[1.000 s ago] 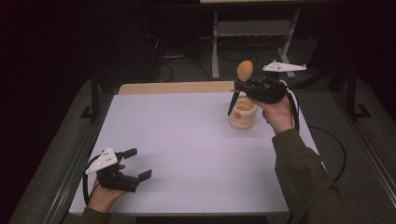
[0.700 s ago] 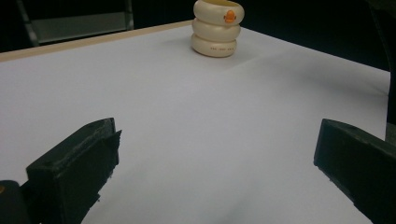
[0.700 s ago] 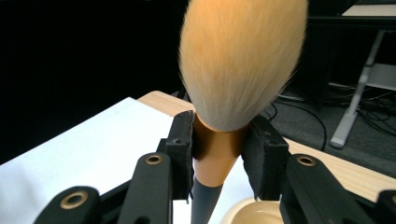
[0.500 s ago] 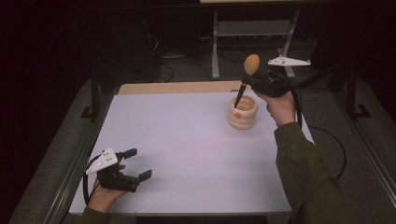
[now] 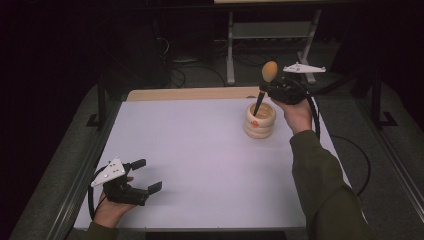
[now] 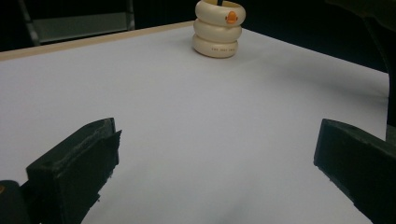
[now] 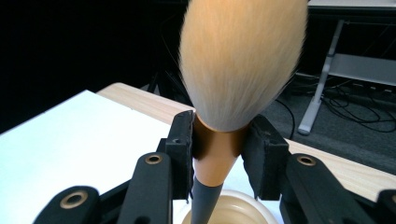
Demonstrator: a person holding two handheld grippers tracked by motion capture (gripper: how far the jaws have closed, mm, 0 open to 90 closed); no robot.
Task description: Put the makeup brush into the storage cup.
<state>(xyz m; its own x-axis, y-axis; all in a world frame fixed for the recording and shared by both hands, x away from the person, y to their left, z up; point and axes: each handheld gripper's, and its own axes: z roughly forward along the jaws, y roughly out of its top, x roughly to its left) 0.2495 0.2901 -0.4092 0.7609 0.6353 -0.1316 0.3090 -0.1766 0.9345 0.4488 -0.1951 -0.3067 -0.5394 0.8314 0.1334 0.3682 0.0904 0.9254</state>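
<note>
A cream ringed holder (image 5: 260,120) with an orange mark stands at the far right of the white table; it shows too in the left gripper view (image 6: 217,29) and, as a rim, in the right gripper view (image 7: 231,211). My right gripper (image 5: 265,90) is shut on a makeup brush (image 5: 264,86), bristles (image 7: 243,60) up, with its dark handle tip reaching down into the holder's mouth. In the right gripper view the pads (image 7: 183,140) press the copper ferrule (image 7: 215,156). My left gripper (image 5: 146,176) rests open at the near left, nothing between its fingers (image 6: 74,172).
A wooden strip (image 5: 192,93) runs along the table's far edge. Beyond it stand a metal stand (image 5: 270,30) and floor cables. The person's sleeve (image 5: 320,175) lies along the table's right side.
My right gripper has carried the brush rightward and down, bringing its handle tip into the holder's opening. The left gripper has stayed still.
</note>
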